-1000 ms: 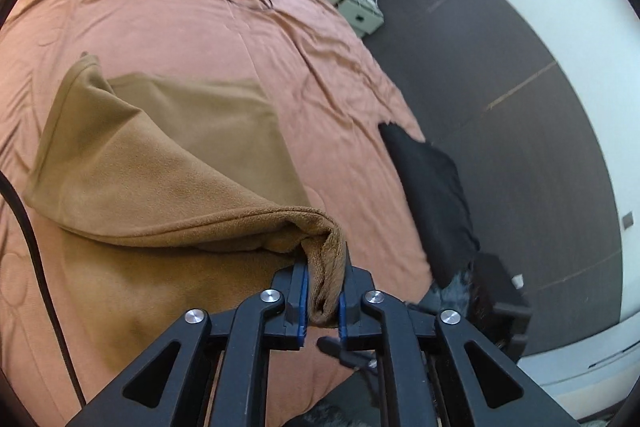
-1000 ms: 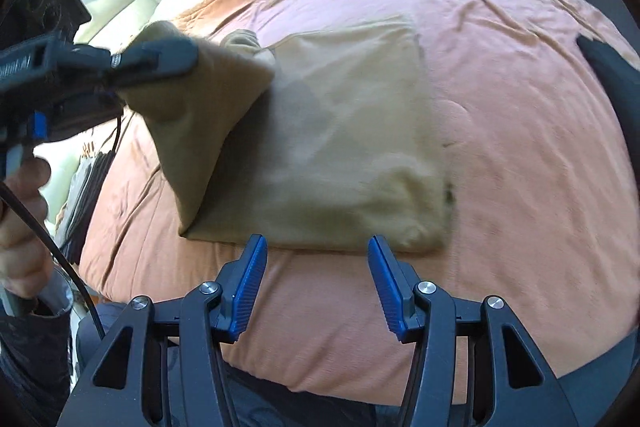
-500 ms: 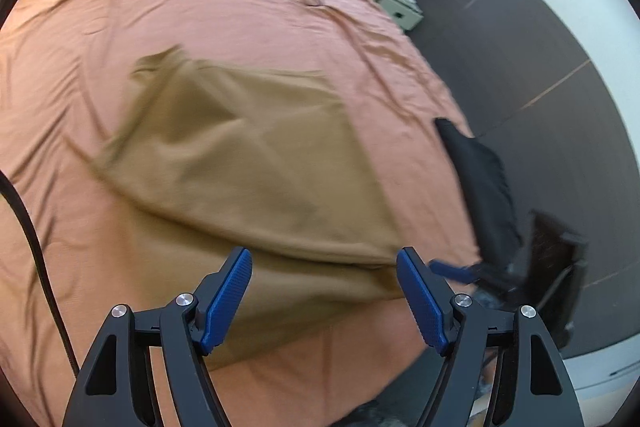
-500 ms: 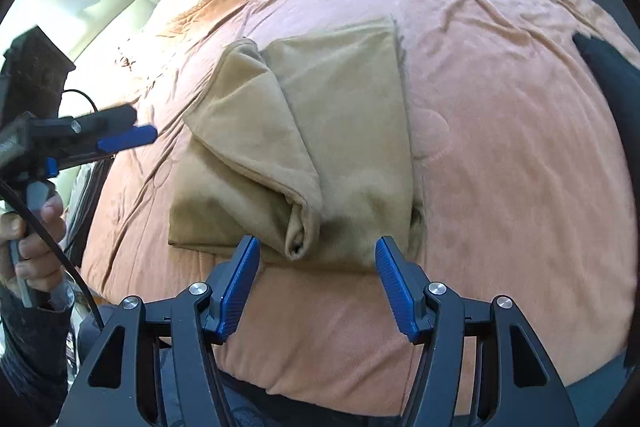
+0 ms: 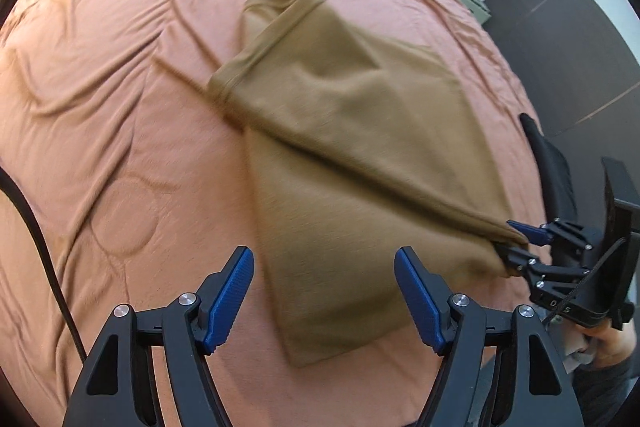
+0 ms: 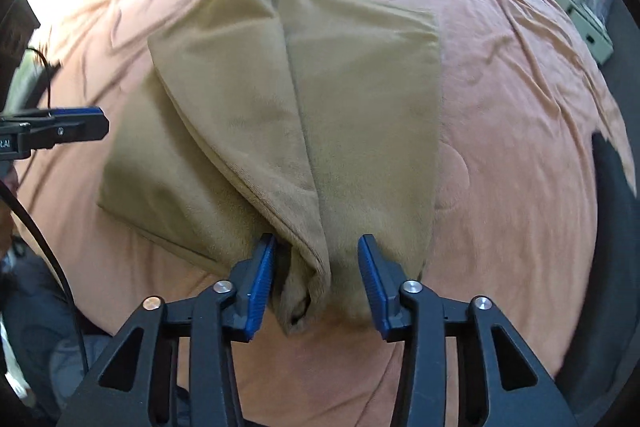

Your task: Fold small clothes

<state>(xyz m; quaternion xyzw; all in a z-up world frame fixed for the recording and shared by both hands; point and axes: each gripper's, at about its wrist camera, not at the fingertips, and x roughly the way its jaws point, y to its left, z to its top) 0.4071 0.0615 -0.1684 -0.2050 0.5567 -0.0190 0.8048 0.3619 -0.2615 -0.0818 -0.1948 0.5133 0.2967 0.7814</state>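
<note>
The soft tan-brown folded garment (image 5: 360, 155) lies on the rust-orange quilted bedspread (image 5: 120, 107), just ahead of both grippers. The left gripper (image 5: 324, 297) stands wide, nothing between its blue pads. The right wrist view shows what the left cannot — the right gripper (image 6: 316, 283) closing around the garment's bunched near corner, pads not yet pressing. Beyond it, a black cloth (image 5: 548, 155) lies at the bed's edge.

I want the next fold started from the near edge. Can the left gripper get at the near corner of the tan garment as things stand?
Probably yes: the left gripper is open and empty, just above the tan garment, whose near corner lies uncovered.
</note>
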